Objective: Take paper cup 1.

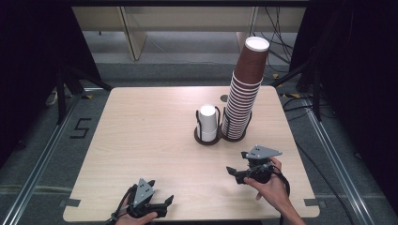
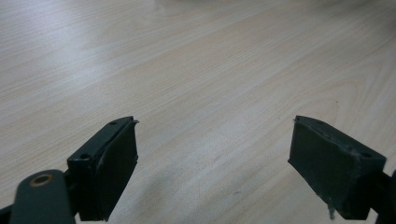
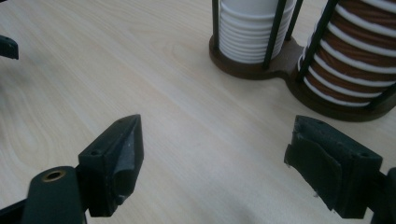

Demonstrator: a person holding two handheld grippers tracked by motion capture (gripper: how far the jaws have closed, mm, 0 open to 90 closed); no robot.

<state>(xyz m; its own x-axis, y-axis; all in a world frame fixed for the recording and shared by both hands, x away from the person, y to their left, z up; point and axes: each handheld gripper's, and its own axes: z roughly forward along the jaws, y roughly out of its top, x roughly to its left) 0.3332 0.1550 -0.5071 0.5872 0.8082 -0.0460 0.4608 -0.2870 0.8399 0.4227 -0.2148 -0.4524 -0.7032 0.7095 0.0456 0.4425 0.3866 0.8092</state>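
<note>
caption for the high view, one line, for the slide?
Two open hand-held grippers, left and right, hover over a wooden table near a holder with white cups and a tall brown stack.

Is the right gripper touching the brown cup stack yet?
Apart. The high view shows bare table between the right gripper and the brown cup stack; the right gripper view shows its open jaws short of the holder.

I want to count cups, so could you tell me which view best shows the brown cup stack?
The high view: the whole brown cup stack shows, base to top. The right gripper view catches just its lowest cups in the holder; the left gripper view faces bare table.
</note>
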